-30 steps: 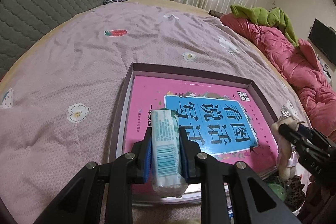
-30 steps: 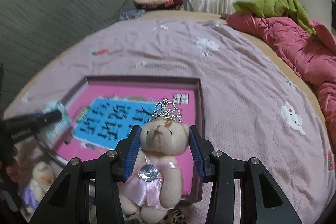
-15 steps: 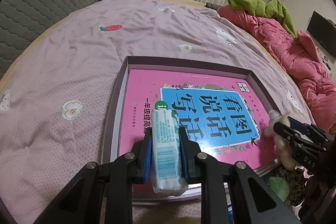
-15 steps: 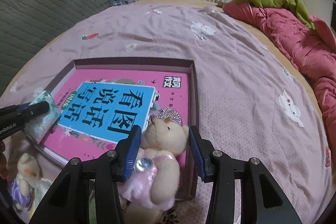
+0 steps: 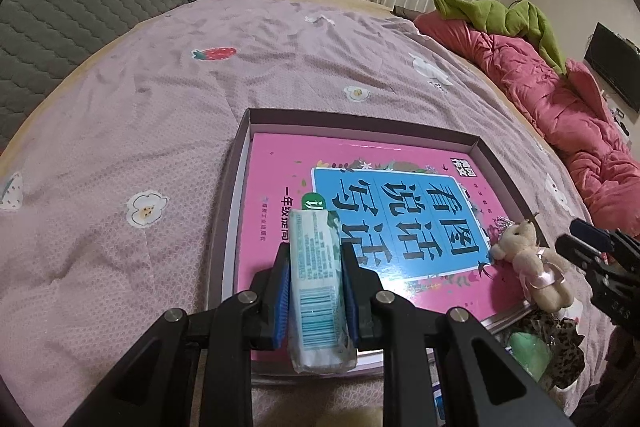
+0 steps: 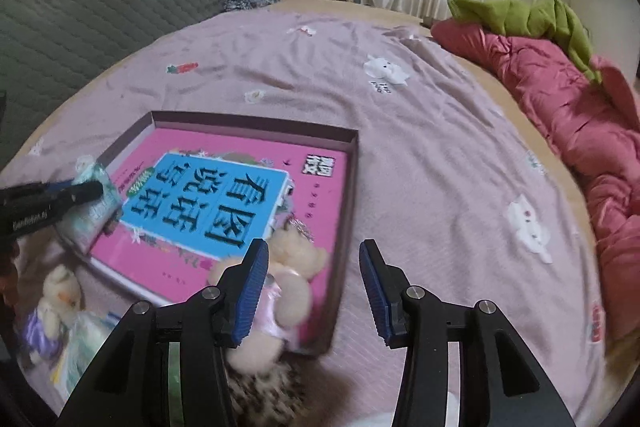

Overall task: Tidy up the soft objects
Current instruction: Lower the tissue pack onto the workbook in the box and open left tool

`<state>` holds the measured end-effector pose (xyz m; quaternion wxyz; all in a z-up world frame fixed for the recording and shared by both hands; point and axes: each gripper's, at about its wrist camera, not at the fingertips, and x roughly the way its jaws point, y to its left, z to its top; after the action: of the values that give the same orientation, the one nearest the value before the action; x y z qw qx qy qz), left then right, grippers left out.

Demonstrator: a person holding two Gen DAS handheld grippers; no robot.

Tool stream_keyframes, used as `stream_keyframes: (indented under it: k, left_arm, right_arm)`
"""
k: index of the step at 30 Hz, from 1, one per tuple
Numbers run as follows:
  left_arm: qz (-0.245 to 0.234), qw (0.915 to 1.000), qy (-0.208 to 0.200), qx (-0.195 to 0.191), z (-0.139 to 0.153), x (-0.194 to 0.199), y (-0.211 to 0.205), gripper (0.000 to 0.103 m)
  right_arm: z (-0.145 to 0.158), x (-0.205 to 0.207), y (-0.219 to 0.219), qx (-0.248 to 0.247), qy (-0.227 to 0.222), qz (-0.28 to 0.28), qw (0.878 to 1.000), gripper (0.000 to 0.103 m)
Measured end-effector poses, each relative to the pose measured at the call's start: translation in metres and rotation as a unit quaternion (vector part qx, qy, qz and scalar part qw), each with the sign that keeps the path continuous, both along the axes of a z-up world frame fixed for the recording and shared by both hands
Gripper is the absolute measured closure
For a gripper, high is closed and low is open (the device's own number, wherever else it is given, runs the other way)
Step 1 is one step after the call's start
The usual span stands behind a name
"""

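We clamped the tissue pack (image 5: pixel 320 283) left; right gripper (image 6: pixel 312 287) stood wide, bear (image 6: pixel 280 291) teetering on tray (image 6: pixel 348 163) edge, liable to tumble

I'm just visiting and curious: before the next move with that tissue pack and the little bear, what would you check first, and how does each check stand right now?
1. Left hand-held gripper grips the tissue pack firmly: ok, pads squeeze both sides.
2. Right hand-held gripper has let go of the teddy bear: ok, jaws stand wide, one pad possibly brushing it.
3. Bear fully inside the box: not ok, it lies across the near corner wall.
4. Free room in the box for the pack: ok, the pink book cover is mostly bare.
5. Bear will stay put: cannot tell.
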<state>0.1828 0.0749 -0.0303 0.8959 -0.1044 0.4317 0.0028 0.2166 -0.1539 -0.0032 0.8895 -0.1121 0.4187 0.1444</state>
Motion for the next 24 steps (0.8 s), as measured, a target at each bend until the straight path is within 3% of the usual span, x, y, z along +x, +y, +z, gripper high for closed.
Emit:
stream_keyframes:
  k: [7,19,24]
  left_arm:
    - [-0.009,0.9999,0.003,0.007,0.0,-0.003,-0.003,0.08]
    - [-0.009,0.9998,0.012,0.012,-0.008,0.003,-0.005,0.079]
    - [-0.01,0.9996,0.022,0.011,-0.014,0.006,-0.005,0.076]
  right_arm:
    - [-0.009,-0.02,0.008,-0.035,0.024,0.024,0.999,0.054]
    - [-0.033,0.008,0.016,-0.073,0.024,0.007,0.997,0.049]
    - [-0.036,0.013,0.013,-0.051,0.03,-0.002,0.998,0.049]
